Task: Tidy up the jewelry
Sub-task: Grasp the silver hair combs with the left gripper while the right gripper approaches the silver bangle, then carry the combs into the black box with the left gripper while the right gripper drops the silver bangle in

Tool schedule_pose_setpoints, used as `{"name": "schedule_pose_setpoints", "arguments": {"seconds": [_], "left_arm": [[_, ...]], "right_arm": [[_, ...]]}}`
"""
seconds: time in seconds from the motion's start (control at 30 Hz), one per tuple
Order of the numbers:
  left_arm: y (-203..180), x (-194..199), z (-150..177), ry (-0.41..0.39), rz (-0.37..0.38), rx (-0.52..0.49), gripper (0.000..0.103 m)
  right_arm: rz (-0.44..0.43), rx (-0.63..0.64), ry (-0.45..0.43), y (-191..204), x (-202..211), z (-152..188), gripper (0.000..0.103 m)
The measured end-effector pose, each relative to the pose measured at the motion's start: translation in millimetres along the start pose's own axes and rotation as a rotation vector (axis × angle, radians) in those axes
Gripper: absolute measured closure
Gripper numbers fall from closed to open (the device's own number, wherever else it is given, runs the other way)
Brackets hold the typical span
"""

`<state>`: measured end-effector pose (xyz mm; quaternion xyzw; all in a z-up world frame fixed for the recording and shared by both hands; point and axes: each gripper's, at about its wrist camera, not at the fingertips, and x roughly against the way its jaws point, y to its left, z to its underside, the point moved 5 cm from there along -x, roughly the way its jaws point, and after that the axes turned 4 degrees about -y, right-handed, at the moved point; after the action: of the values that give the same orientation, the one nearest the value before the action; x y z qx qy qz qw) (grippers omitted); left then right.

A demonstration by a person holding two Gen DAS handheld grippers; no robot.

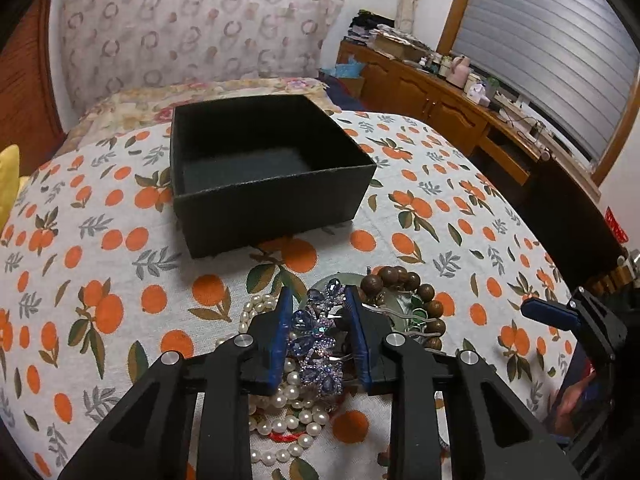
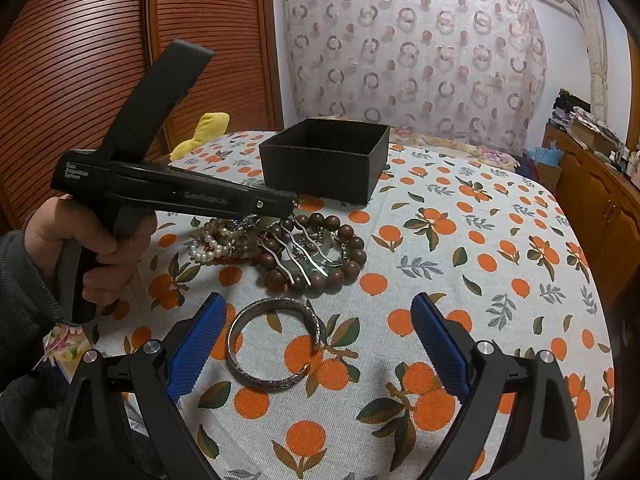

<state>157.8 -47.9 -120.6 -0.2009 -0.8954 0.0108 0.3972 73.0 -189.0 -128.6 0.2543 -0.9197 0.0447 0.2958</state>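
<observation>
Left wrist view close over jewelry pile (image 1: 320, 344); right wrist view farther back; both share black box (image 2: 326, 160).

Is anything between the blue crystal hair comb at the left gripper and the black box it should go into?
Nothing visible. The hair comb sits between the left gripper's pads, and only bare tablecloth lies between it and the box, which is open-topped and looks empty.

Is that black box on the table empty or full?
Empty. The left wrist view looks into the lidless black box and shows only its bare dark floor.
</observation>
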Motion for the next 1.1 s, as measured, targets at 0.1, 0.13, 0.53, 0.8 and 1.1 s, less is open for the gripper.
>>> {"name": "schedule_pose_setpoints", "arguments": {"seconds": [0.1,0.13,0.53,0.8,1.1], "left_arm": [[3,7,-3,-0.024,-0.012,-0.001,0.081],[4,12,-6,-0.039,-0.012,0.006,0.082],[23,41,-20,-0.135,-0.037,0.061,0.085],[20,59,-26,-0.199,-0.030,0.067,0.085],[22,78,-45,-0.268,-0.044,0.077,0.085]], "right_arm": [[-0.006,0.006,0.012,1,-3,1,0.009],[-0.010,0.008,0.017,1,-5,2,0.009],[-0.046,0.059,0.104,14,-24,12,0.009],[-0.060,0.124,0.140,23,-28,20,0.040],[-0.066,0.100,0.094,8,-20,-1,0.042]]}}
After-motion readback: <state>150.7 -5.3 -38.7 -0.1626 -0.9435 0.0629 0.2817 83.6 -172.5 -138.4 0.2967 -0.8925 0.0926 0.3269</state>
